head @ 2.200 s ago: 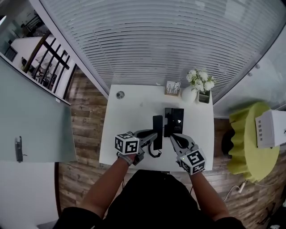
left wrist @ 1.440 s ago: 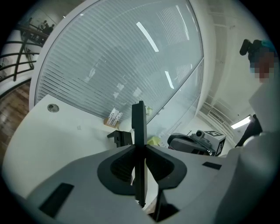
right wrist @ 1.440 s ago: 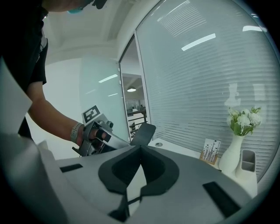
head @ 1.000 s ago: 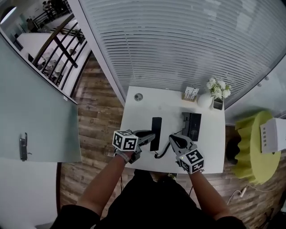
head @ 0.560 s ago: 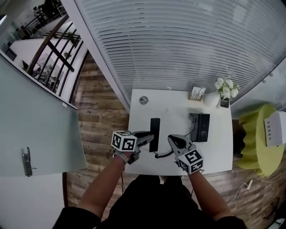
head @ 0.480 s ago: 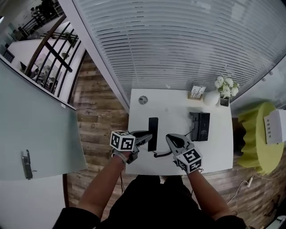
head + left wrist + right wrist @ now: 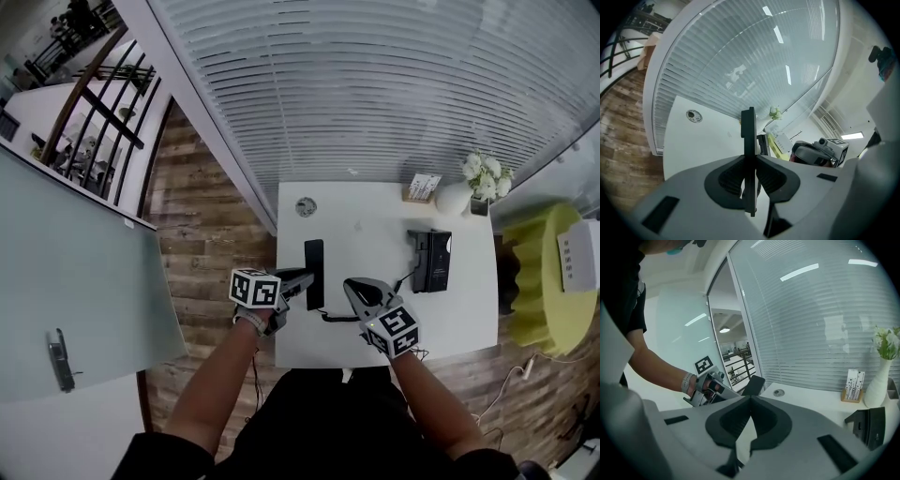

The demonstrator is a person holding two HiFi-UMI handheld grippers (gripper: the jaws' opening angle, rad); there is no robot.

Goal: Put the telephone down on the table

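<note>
Handset [image 7: 749, 133] clamped between left tool [image 7: 750, 164] jaws; base [image 7: 431, 262] on table [image 7: 375, 225]

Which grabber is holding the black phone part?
The left gripper: its jaws pinch the black handset. The right gripper has its jaws shut with no handset between them.

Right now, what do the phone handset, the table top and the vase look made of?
Handset: probably black plastic; matte, moulded, even colour.
Table top: white laminate or painted board; smooth, flat, uniform.
Vase: white ceramic or glass, can't tell which; rounded, smooth surface.
</note>
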